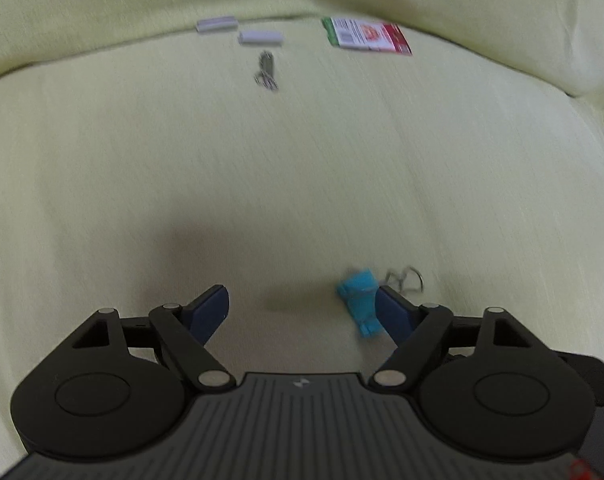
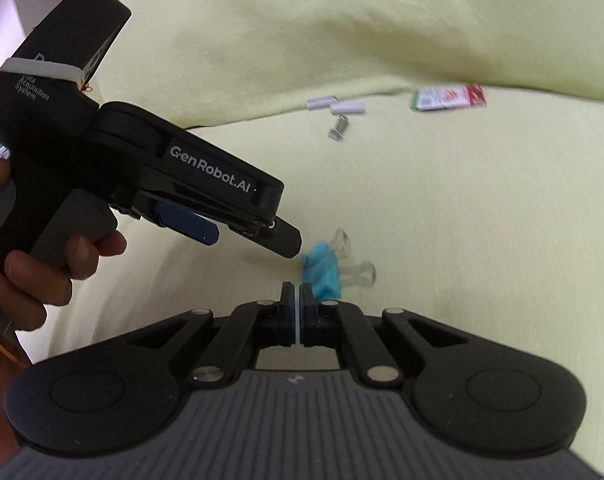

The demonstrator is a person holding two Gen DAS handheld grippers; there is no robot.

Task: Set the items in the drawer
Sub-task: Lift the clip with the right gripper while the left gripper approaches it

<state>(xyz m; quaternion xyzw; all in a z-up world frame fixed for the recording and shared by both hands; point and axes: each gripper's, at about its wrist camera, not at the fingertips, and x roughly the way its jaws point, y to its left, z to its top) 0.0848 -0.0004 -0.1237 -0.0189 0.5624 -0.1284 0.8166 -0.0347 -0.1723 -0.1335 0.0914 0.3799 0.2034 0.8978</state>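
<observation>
Two black grippers low over pale yellow-green fabric cushion [image 1: 302, 160]. Left gripper [image 1: 302, 308] spread wide, holding nothing, small blue binder clip w/ wire handles [image 1: 360, 300] just inside its right finger. Right gripper [image 2: 297, 294] nearly closed, empty, clip just ahead. Farther: metal clip [image 1: 266, 70], 2 white blocks [image 1: 258, 37], red-green packet [image 1: 366, 35].

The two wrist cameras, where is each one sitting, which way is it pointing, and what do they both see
Left wrist: on the left gripper, looking forward over its open jaws across the yellow-green cloth; its right finger is at the blue binder clip.
Right wrist: on the right gripper, jaws closed, facing the same cloth; the left gripper and the person's hand show at left.
Shared: the clip, two white pieces, a metal clip, and a red-and-green packet.
</observation>
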